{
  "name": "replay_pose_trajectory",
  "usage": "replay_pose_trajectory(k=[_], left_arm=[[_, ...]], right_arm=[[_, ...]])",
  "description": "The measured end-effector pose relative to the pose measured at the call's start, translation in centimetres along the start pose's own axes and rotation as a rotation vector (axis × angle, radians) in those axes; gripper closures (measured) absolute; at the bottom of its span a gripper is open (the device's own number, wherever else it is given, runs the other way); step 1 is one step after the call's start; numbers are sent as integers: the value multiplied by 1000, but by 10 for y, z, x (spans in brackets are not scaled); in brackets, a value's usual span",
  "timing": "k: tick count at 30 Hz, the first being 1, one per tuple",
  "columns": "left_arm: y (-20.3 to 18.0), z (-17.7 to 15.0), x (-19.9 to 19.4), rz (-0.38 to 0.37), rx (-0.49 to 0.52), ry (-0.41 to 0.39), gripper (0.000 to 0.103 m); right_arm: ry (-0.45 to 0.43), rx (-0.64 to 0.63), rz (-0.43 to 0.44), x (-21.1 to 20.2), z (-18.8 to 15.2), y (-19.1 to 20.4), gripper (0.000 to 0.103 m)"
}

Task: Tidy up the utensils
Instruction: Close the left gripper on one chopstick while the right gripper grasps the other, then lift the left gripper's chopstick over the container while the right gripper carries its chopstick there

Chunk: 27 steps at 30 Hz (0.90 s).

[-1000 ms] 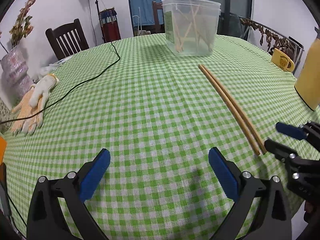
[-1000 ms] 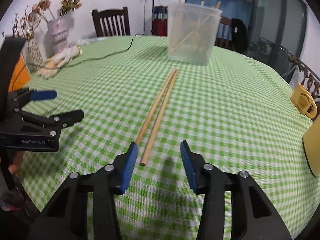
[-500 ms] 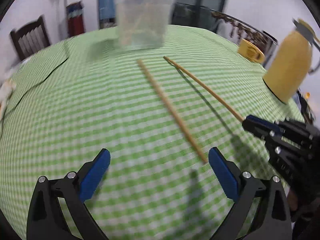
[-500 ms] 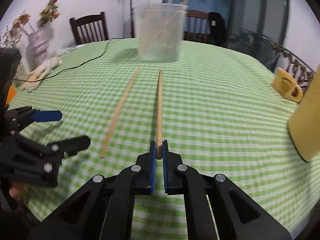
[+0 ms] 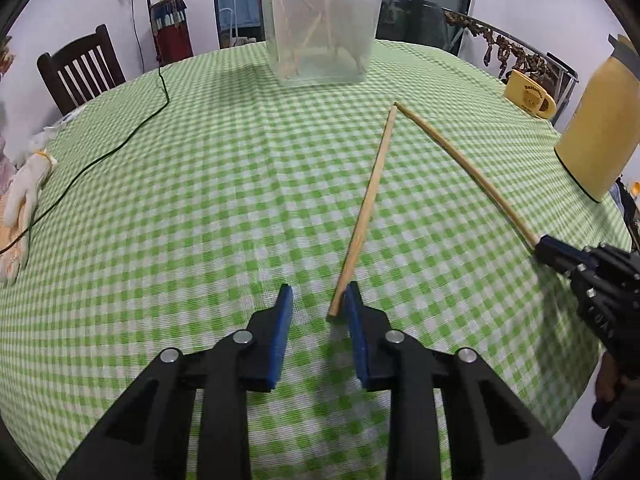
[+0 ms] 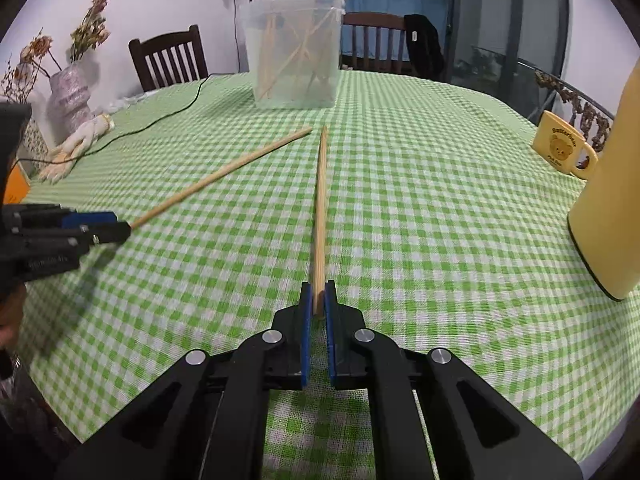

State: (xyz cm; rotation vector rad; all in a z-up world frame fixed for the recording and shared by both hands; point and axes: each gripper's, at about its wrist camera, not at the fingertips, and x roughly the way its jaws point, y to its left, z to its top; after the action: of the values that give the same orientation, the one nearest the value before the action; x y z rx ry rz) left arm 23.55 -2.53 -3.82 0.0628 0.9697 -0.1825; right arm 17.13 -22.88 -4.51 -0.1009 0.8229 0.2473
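Note:
Two long wooden chopsticks lie on or just over the green checked tablecloth. My right gripper (image 6: pixel 319 300) is shut on the near end of one chopstick (image 6: pixel 320 208), which points at the clear plastic tub (image 6: pixel 294 52) holding several chopsticks. My left gripper (image 5: pixel 316 304) is partly open around the near end of the other chopstick (image 5: pixel 366 208); its right pad touches the stick. In the left wrist view the right gripper (image 5: pixel 556 248) holds its chopstick (image 5: pixel 468 164) at the right. The tub (image 5: pixel 320 24) stands at the far side.
A tall yellow flask (image 5: pixel 600 128) and a yellow mug (image 5: pixel 528 94) stand at the right. A black cable (image 5: pixel 120 144) and white gloves (image 5: pixel 20 204) lie at the left. A vase with dried flowers (image 6: pixel 68 96) and chairs are at the table's far side.
My left gripper has moved to the loose chopstick's near end and narrowed around it. My right gripper stays shut on its chopstick, whose far tip now lies near the other's.

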Motion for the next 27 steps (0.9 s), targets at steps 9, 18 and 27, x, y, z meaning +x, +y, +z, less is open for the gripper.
replay_pose_trajectory(k=[9,18,27], left_arm=[[-16,0,6,19,63,-39,79],[-15,7,-11,-20,96,-34,101],[14,18,-70,-58,43,-127,101]], right_arm=[[-44,22,-10,-6,-8,-2,96],[-55,29,2,-20,5,0,97],[-159,-47,-21,-61,27,10,97]])
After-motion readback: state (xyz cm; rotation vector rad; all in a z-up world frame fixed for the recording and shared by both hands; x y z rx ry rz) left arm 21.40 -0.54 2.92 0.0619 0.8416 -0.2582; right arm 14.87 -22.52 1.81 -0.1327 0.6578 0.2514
